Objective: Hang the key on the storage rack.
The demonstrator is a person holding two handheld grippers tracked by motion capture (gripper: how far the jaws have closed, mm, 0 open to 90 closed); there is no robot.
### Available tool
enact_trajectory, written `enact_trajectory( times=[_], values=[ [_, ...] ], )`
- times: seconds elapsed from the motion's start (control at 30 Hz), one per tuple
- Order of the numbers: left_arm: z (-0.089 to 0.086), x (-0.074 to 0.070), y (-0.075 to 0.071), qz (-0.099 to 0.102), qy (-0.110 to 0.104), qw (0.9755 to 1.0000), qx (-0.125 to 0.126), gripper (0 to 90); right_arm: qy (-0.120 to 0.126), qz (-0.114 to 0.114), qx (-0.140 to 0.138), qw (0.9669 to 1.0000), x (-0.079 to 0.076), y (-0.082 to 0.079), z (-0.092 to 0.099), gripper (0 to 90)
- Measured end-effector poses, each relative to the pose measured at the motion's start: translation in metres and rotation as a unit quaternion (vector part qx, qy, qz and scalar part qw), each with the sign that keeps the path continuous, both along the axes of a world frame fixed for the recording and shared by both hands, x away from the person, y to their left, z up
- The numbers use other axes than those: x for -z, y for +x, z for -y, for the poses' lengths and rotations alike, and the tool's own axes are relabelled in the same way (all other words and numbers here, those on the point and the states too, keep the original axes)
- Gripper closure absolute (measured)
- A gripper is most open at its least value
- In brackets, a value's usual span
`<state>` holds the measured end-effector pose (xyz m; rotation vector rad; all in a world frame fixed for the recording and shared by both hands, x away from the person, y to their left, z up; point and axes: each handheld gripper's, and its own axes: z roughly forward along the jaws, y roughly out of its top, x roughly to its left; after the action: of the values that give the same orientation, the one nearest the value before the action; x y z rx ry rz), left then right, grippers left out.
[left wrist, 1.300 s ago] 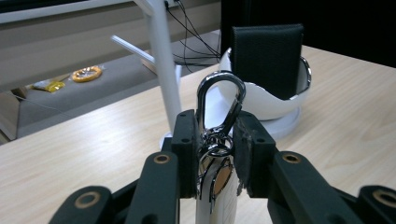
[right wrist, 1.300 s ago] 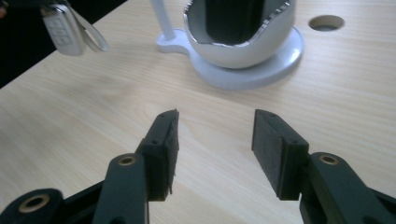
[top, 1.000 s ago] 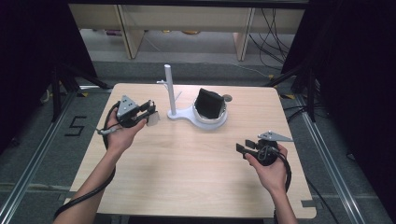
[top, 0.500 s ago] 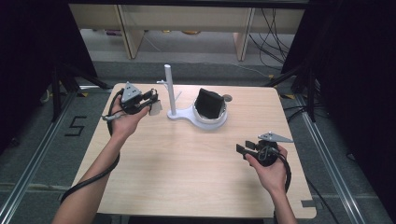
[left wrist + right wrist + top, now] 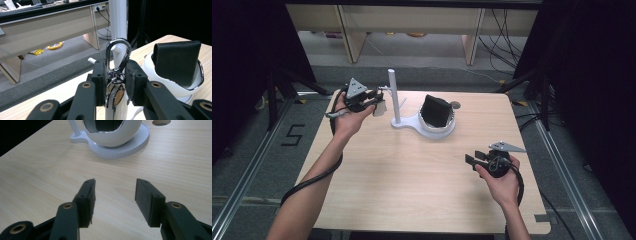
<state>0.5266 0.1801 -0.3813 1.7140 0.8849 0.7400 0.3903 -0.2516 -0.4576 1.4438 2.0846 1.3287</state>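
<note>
My left gripper (image 5: 377, 101) is shut on a silver carabiner keychain (image 5: 117, 53). Its loop sticks up above the pads and its rings and a round tag hang between the jaws. It is held up off the table, just left of the white post (image 5: 393, 96) of a stand, close to the small peg (image 5: 91, 60) near the post's top. A black wallet (image 5: 435, 110) stands upright in the stand's white bowl (image 5: 446, 130). My right gripper (image 5: 472, 159) hovers low over the table at the front right, open with nothing between its pads (image 5: 143, 195).
The stand's flat white base (image 5: 130, 147) sits at the table's far middle. A round hole (image 5: 161, 122) is cut in the tabletop behind it. Bare wood (image 5: 402, 175) stretches between the two hands. Black frames and shelving stand beyond the far edge.
My left hand has risen and moved right and farther away, bringing the keychain up beside the post. The right hand has stayed where it was.
</note>
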Motion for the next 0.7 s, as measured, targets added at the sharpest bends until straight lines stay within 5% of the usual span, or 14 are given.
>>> enact_trajectory(
  times=[0.7],
  values=[
    [0.004, 0.004, 0.017, -0.025, -0.005, 0.9997, -0.003, 70.7, -0.003, 0.002, -0.004, 1.0, 0.001, 0.001, 0.0, 51.8]
  ],
)
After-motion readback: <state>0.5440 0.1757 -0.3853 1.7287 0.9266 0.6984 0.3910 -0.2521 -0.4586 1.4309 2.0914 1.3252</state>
